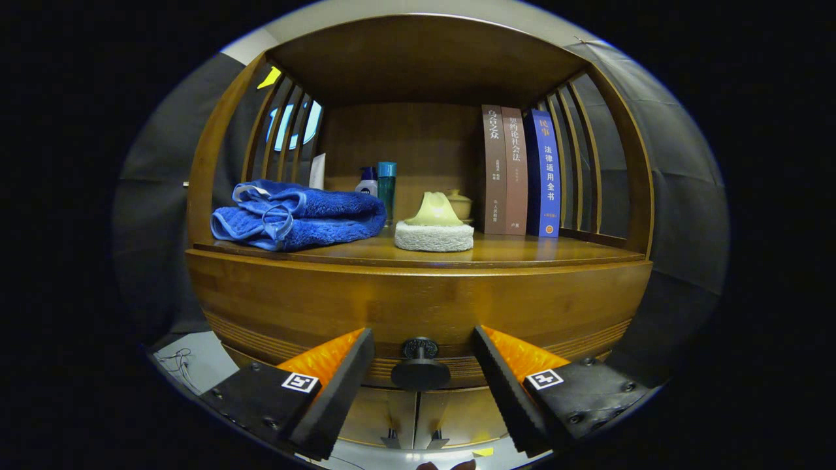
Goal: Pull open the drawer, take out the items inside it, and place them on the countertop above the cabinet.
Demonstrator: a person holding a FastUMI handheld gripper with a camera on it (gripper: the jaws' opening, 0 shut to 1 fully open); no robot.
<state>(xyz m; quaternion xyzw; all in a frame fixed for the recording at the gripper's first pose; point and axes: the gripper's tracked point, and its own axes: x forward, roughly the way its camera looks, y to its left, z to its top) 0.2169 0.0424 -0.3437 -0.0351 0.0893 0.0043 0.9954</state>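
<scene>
Spread wide, the claw (422, 385) is facing the front of a wooden cabinet (418, 307), gripping nothing, with the dark round drawer knob (420, 367) sitting in the open gap between its two fingers (326, 391) and touching neither. That knob is projecting from the drawer front (418, 320), which is lying flush and closed, so whatever is inside is hidden. Above the drawer, the tabletop (535, 251) is carrying quite a few things: a folded blue towel (297, 215) is lying toward one side, a round white pad (434, 236) with a pale green piece (434, 210) resting on it is sitting near the middle front edge, and three upright books (519, 171) are standing together against the slatted side. Behind the towel and pad, a few small bottles (382, 183) and a small lidded pot (459, 203) are standing near the back panel. Below the knob, two lower cabinet doors (418, 411) are meeting at a centre seam.
</scene>
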